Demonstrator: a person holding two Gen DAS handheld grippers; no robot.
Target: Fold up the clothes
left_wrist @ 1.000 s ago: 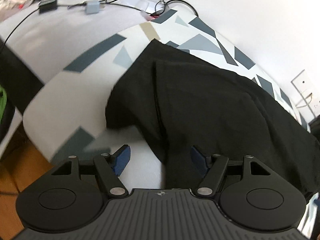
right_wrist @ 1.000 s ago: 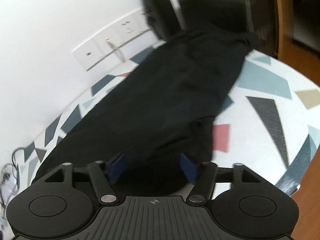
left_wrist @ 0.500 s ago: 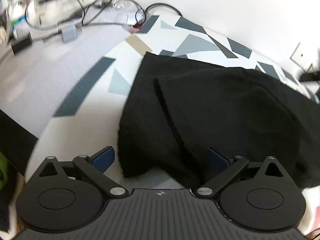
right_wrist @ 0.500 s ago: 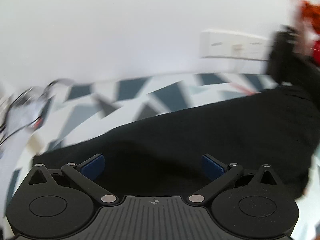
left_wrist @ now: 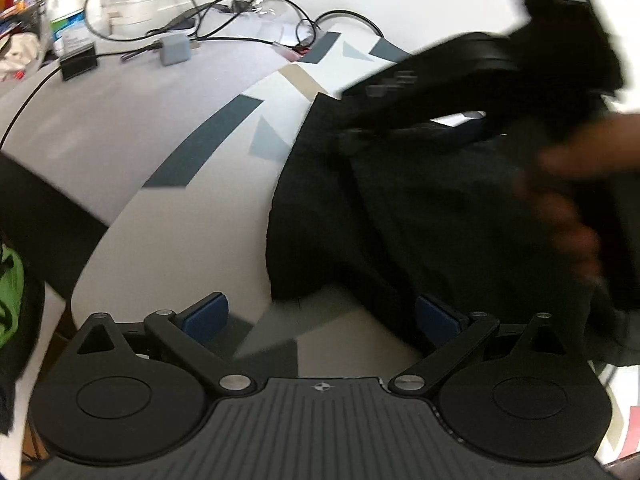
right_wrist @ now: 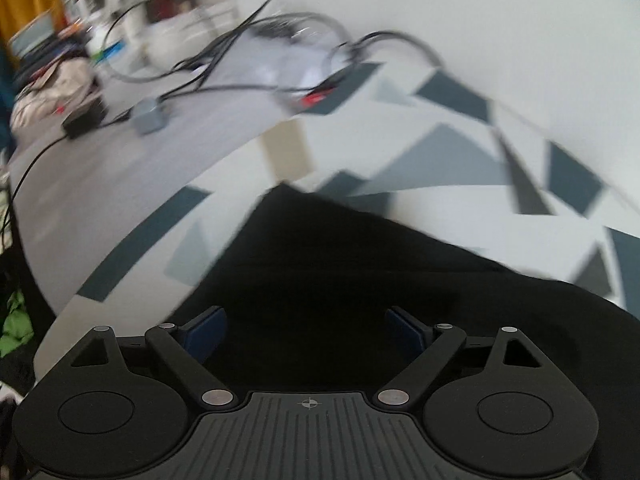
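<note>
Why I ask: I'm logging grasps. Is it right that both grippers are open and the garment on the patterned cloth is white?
Not quite. The garment is black, not white, as the right wrist view shows. The rest holds: the left gripper and right gripper are open, and it lies on the patterned cloth.

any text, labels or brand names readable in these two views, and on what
None can be read.
The white box with a blue-green label at the far end of the table: print too small and blurred.
The left gripper and the right gripper each carry only a small crosshair mark, no letters.
The black garment shows no tag or print.
</note>
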